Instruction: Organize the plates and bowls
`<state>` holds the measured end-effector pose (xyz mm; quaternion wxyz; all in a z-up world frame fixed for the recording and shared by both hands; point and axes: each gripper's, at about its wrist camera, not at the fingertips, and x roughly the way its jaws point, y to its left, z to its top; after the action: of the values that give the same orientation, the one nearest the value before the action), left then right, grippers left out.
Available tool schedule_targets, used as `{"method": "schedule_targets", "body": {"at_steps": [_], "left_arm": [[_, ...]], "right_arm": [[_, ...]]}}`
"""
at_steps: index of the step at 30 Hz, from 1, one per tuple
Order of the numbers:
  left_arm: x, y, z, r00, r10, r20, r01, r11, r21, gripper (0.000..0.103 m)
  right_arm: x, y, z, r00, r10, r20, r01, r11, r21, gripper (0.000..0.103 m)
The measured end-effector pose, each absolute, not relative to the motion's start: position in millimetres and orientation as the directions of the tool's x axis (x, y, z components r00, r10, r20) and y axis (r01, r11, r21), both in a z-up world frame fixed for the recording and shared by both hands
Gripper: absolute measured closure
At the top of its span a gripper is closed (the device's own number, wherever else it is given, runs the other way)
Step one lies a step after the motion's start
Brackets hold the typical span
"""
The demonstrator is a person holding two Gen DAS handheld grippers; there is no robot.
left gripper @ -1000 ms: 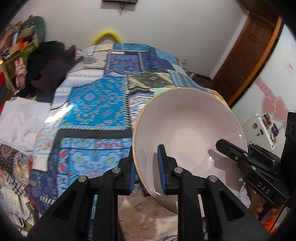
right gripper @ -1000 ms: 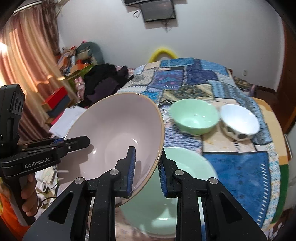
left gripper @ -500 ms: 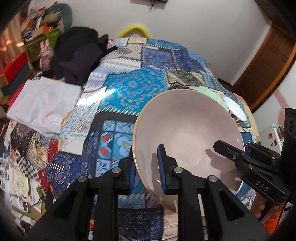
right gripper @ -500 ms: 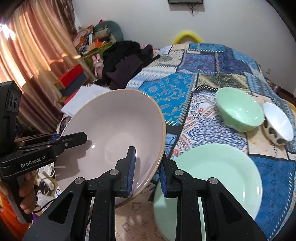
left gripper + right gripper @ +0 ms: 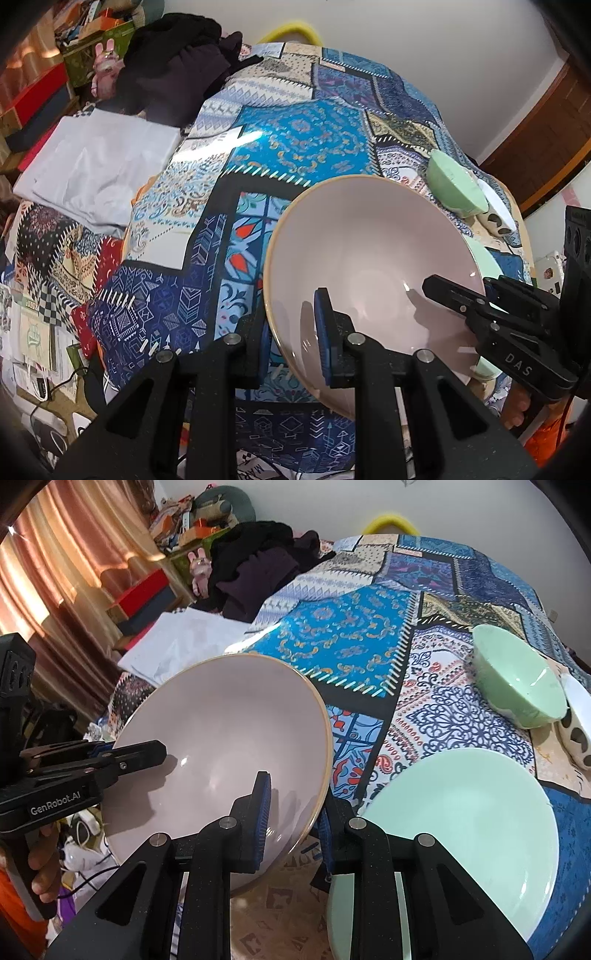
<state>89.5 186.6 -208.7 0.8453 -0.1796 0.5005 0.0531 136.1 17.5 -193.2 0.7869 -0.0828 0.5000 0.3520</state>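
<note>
A large pale pink plate (image 5: 369, 266) with a tan rim hangs tilted above the near edge of the table, held from both sides. My left gripper (image 5: 291, 339) is shut on its left rim, and my right gripper (image 5: 295, 812) is shut on its right rim (image 5: 317, 746). Each gripper shows in the other's view: the right one (image 5: 454, 295) and the left one (image 5: 147, 753). To the right on the table lie a flat green plate (image 5: 461, 812), a green bowl (image 5: 517, 679) and a white bowl with dark spots (image 5: 576, 723).
A patchwork cloth (image 5: 303, 140) covers the table. Dark clothes (image 5: 258, 561), white fabric (image 5: 96, 158) and boxes (image 5: 144, 594) lie to the left. A hand (image 5: 44, 871) holds the left gripper's handle. Papers and cables (image 5: 40, 362) lie on the floor at lower left.
Both grippers have come down and toward the table's near edge with the pink plate between them. The grip on both rims is unchanged.
</note>
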Motion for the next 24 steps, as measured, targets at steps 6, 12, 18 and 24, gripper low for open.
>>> {"method": "schedule_targets", "body": {"at_steps": [6, 12, 18, 24], "left_arm": [[88, 193, -226, 0.467, -0.097, -0.879, -0.293, 0.921, -0.257, 0.082], [84, 191, -240, 0.452, -0.078, -0.888, -0.289, 0.93, -0.229, 0.082], [81, 192, -230, 0.466, -0.05, -0.883, -0.295, 0.932, -0.209, 0.082], [78, 195, -203, 0.51, -0.016, -0.86, -0.301, 0.933, -0.196, 0.082]], "right_arm": [[139, 22, -207, 0.239, 0.433, -0.869, -0.63, 0.75, 0.2, 0.082], [136, 18, -200, 0.255, 0.446, -0.858, -0.639, 0.744, 0.197, 0.079], [136, 8, -188, 0.271, 0.471, -0.84, -0.633, 0.744, 0.213, 0.079], [137, -7, -167, 0.311, 0.497, -0.81, -0.628, 0.747, 0.218, 0.079]]}}
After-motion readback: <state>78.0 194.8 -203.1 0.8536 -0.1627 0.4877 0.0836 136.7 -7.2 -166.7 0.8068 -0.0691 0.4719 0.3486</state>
